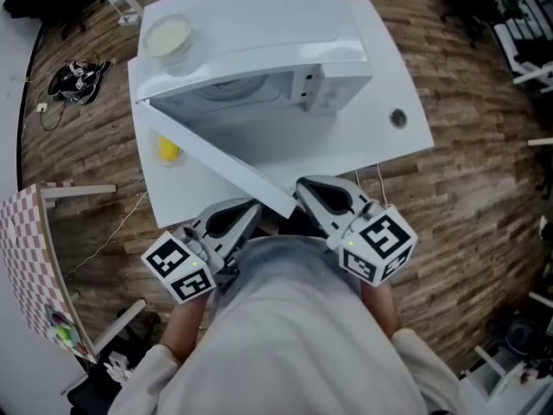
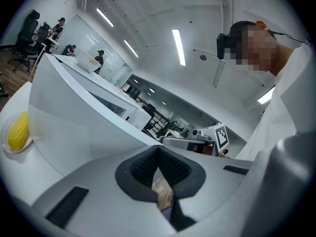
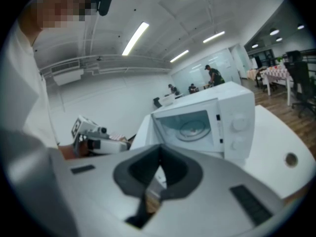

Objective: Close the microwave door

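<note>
Wood-plank flooring (image 1: pixel 467 171) is stretching out on all sides of a white bench (image 1: pixel 380 141), which is carrying a white microwave (image 1: pixel 259 67) with its control panel on the right. A pale bowl (image 1: pixel 167 36) is sitting on top of the microwave near its left rear corner. The microwave door (image 1: pixel 216 158) is standing wide open, hinged at the left and swinging out across the bench towards the person, so the cavity and its glass turntable (image 3: pixel 191 128) are showing in the right gripper view. A small yellow item (image 1: pixel 168 150) is lying on the bench left of the door, on its outer side. A round cable hole (image 1: pixel 397 118) is sitting in the bench to the right of the microwave. The left gripper (image 1: pixel 251 207) is hanging low in front of the person's torso, its fingers pressed together with nothing between them, pointing at the free end of the door; whether it is touching the door cannot be told. The right gripper (image 1: pixel 304 187) is hovering just beside the same door end on the other side, its fingers likewise pressed together and empty, aiming towards the open cavity. A checkered cloth (image 1: pixel 26 258) is covering a table off to the left.
</note>
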### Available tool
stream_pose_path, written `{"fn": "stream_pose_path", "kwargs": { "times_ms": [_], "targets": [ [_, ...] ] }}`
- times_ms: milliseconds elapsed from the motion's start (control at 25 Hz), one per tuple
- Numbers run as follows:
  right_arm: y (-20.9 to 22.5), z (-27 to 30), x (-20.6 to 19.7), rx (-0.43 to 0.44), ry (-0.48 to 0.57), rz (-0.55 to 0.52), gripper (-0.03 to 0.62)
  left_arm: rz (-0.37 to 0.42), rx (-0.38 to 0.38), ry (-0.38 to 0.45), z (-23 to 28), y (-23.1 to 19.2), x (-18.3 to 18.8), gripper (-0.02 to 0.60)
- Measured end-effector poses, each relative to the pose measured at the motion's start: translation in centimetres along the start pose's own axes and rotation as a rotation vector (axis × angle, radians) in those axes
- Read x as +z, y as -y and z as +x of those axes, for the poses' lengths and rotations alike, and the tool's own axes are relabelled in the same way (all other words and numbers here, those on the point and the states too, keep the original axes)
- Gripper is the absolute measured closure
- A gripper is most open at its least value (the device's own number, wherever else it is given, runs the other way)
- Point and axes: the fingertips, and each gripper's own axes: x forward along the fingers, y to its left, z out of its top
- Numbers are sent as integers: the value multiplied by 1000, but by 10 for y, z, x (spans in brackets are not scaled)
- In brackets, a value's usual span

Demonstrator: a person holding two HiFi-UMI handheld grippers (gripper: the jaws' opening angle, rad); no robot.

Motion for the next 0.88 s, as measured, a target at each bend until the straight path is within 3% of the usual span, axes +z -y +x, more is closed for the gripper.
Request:
{"fn": "stream_pose_path", "kwargs": {
  "times_ms": [560,880],
  "targets": [
    [8,-8,-2,119,-4,-49,577,25,93,94,19,1,-3,565],
    [10,-6,5,122,20,-45,577,41,98,103,21,-4,3,565]
  ]
}}
